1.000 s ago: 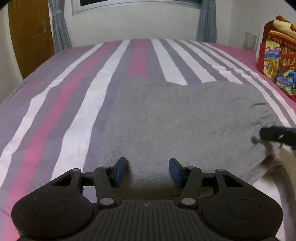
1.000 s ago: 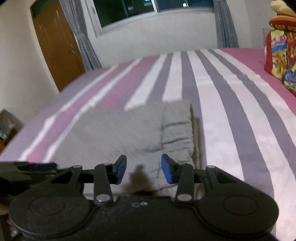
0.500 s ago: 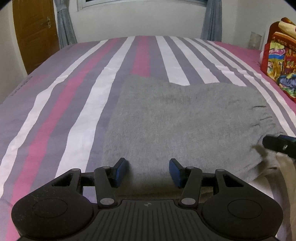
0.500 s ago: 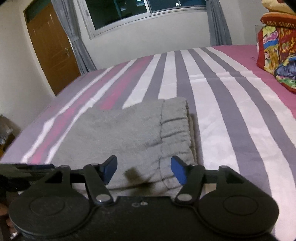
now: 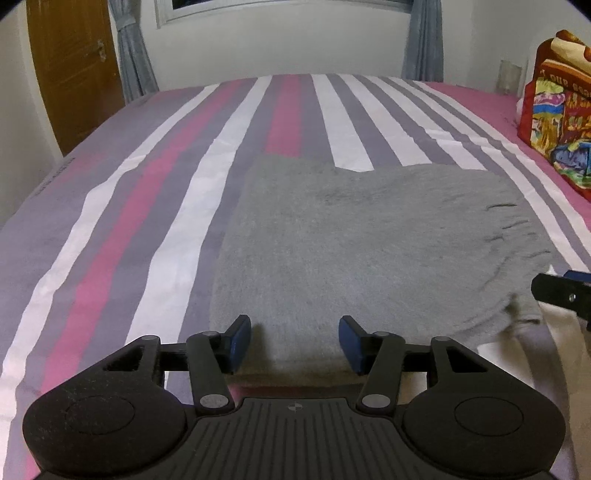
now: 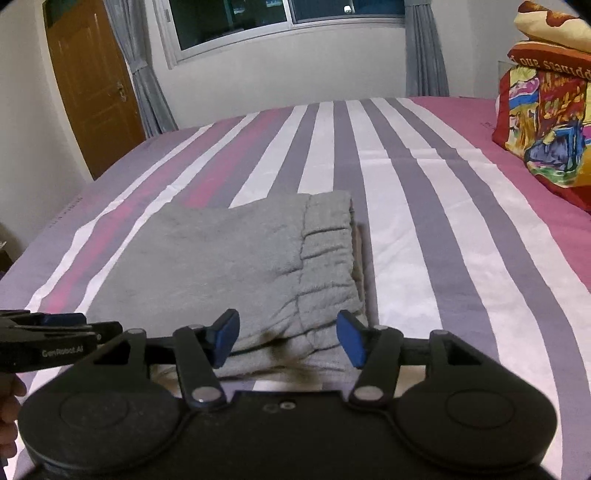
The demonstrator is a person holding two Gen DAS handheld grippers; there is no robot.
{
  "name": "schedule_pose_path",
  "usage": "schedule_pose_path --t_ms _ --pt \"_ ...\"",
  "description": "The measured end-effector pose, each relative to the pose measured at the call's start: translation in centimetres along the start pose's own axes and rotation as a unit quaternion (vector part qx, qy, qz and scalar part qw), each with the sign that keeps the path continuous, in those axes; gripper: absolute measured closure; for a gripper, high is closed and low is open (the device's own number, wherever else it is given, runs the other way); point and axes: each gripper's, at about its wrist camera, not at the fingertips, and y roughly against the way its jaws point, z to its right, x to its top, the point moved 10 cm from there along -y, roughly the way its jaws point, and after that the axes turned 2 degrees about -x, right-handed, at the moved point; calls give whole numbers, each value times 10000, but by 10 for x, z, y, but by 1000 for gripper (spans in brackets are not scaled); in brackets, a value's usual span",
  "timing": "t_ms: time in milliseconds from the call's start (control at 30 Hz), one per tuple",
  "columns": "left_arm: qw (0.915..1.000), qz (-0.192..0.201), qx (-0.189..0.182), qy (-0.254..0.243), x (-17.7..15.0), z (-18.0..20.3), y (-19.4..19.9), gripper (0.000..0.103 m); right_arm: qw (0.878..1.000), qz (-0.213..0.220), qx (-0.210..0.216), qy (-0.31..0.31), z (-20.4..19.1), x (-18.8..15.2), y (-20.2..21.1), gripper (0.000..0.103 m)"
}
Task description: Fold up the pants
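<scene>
The grey fleece pants (image 5: 354,236) lie folded into a flat rectangle on the striped bed, with the elastic waistband (image 6: 328,251) at their right end. My left gripper (image 5: 294,341) is open and empty at the near edge of the pants. My right gripper (image 6: 288,338) is open and empty, just above the near waistband corner. The right gripper's fingertip also shows at the right edge of the left wrist view (image 5: 561,293). The left gripper shows at the left edge of the right wrist view (image 6: 55,336).
The bed sheet (image 5: 177,206) has pink, white and purple stripes. A colourful red pillow stack (image 6: 546,122) sits at the far right of the bed. A wooden door (image 6: 96,88) and curtained window (image 6: 288,22) are beyond the bed.
My right gripper has opened wider and pulled back a little from the waistband. The left gripper has backed off slightly and stays open. The pants lie still.
</scene>
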Motion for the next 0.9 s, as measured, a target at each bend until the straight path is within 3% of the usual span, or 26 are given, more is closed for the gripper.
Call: schedule_pose_path --t_ms 67,133,167,200,267,500,700,733,767,900 --pt "10000 -26 3 -16 -2 1 10 48 10000 24 60 -47 -1 -2 9 44" --pt "10000 3 29 -52 -2 3 23 22 9998 113 148 -104 -3 -4 23 43" --pt "9999 124 82 -83 -2 3 35 4 9996 170 195 -135 -4 -6 31 43" --pt "9995 277 128 -119 -1 3 45 0 9993 228 252 -157 -6 -8 41 41" --pt "9975 618 178 -277 0 6 70 0 9988 323 340 -135 -10 -12 58 41" --pt "9968 782 125 -66 -13 3 138 0 9960 594 644 -149 -24 -28 119 37" --pt "9934 1140 -24 120 -33 -4 196 0 9923 841 861 -307 -28 -30 172 22" --pt "9929 1185 -34 118 -37 -6 206 0 9918 865 891 -313 -30 -30 180 15" --pt "9927 1196 -30 119 -40 -6 212 0 9912 892 913 -340 -31 -30 187 7" --pt "9932 1114 -104 309 -52 -8 233 0 9887 1083 955 -405 -42 -28 218 0"
